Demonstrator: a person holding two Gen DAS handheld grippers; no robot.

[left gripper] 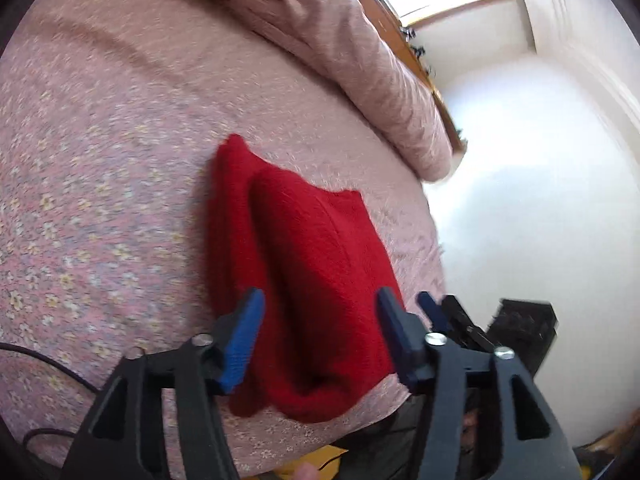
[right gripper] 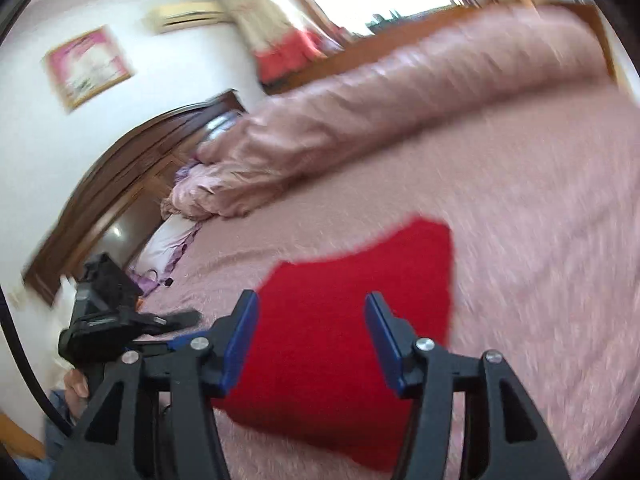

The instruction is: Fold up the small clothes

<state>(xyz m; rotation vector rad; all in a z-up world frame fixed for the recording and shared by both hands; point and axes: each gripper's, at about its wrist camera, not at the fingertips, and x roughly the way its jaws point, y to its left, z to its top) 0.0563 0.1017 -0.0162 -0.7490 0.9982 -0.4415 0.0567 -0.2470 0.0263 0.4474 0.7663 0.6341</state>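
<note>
Garment count is one: a red knit piece (left gripper: 304,280) lying folded on the pink floral bedsheet (left gripper: 100,200), near its edge. Two grippers are hovering over it, left gripper (left gripper: 320,304) and right gripper (right gripper: 310,304), both with jaws standing wide and gripping nothing. One rolled pink duvet (right gripper: 400,120) is lying behind.

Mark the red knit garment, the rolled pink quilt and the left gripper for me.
red knit garment (left gripper: 320,248), left wrist view: middle of its folded top layer.
rolled pink quilt (right gripper: 400,104), right wrist view: middle of the roll.
left gripper (left gripper: 320,336), left wrist view: midway between its open fingertips.
</note>
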